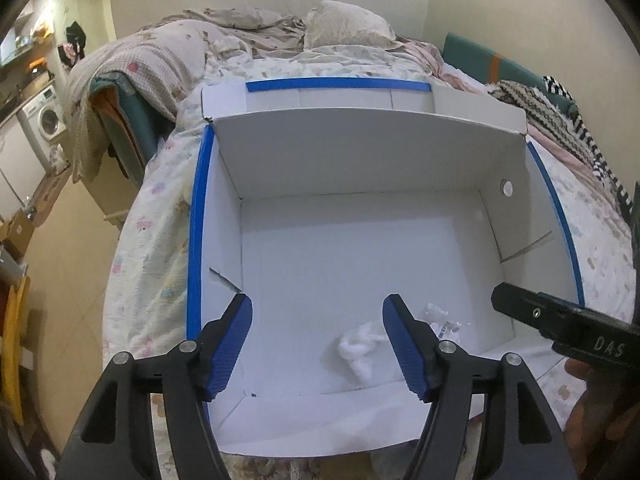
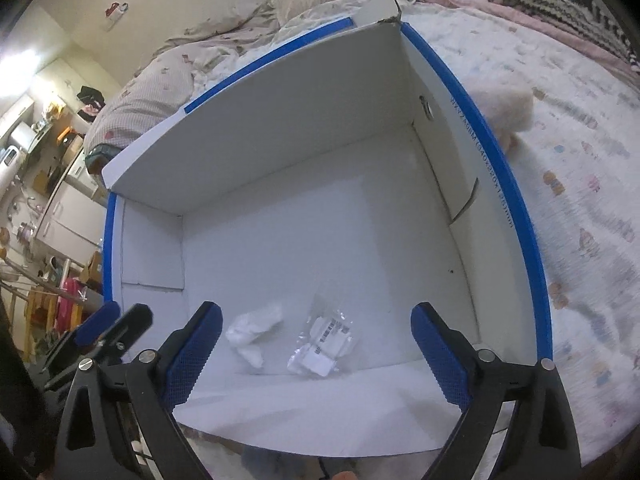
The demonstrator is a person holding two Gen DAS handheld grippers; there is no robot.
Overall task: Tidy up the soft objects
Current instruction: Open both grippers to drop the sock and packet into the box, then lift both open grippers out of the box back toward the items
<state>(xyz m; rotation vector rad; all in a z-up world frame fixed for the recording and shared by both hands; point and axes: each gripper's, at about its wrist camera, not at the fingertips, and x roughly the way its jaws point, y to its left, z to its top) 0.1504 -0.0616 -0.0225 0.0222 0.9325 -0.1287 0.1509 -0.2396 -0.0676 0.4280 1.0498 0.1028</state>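
Observation:
A white cardboard box [image 1: 224, 152] with blue-taped edges stands open on the bed; it also shows in the right wrist view [image 2: 248, 120]. On its floor lie a white cotton wad [image 1: 358, 346] [image 2: 252, 332] and a clear plastic packet with a barcode label [image 2: 324, 340] [image 1: 440, 320]. My left gripper [image 1: 318, 344] is open and empty above the box's near edge. My right gripper [image 2: 316, 356] is open and empty over the near side of the box. A fluffy cream soft object [image 2: 508, 112] lies on the bed outside the box's right wall.
The bed has a patterned quilt [image 2: 580, 208], a rumpled duvet [image 1: 160, 56] and a pillow [image 1: 348, 24]. A striped knit blanket [image 1: 552, 116] lies at the right. A washing machine [image 1: 44, 120] and floor clutter stand to the left of the bed.

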